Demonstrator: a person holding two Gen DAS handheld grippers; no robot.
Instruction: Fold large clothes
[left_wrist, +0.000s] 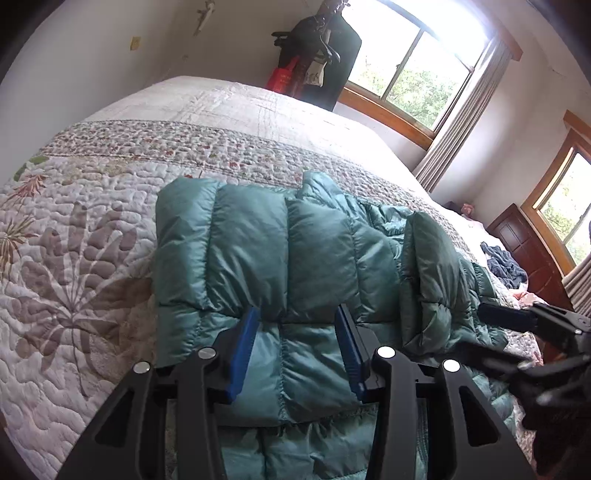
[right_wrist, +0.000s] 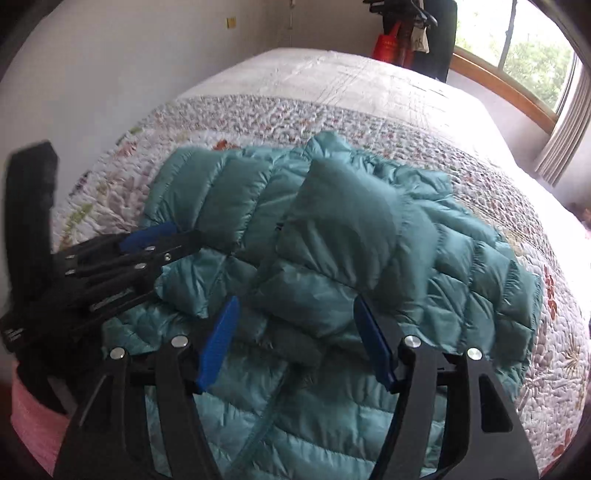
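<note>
Teal puffer jacket (right_wrist: 332, 236) folded on quilted bedspread (left_wrist: 74, 258); no readable writing.

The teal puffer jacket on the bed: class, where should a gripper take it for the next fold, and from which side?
Probably the near hem of the teal puffer jacket, approached from the near bed edge. It lies flat and thin there; the folded sleeves stack bulkily further up.

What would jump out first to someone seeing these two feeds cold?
The teal puffer jacket, partly folded in puffy layers, lies mid-frame on the quilted floral bedspread. Both grippers hang over its near edge with jaws open: the left gripper and the right gripper, blue pads either side of the padding. Beyond the bed, dark clothes hang beside a bright window.
</note>
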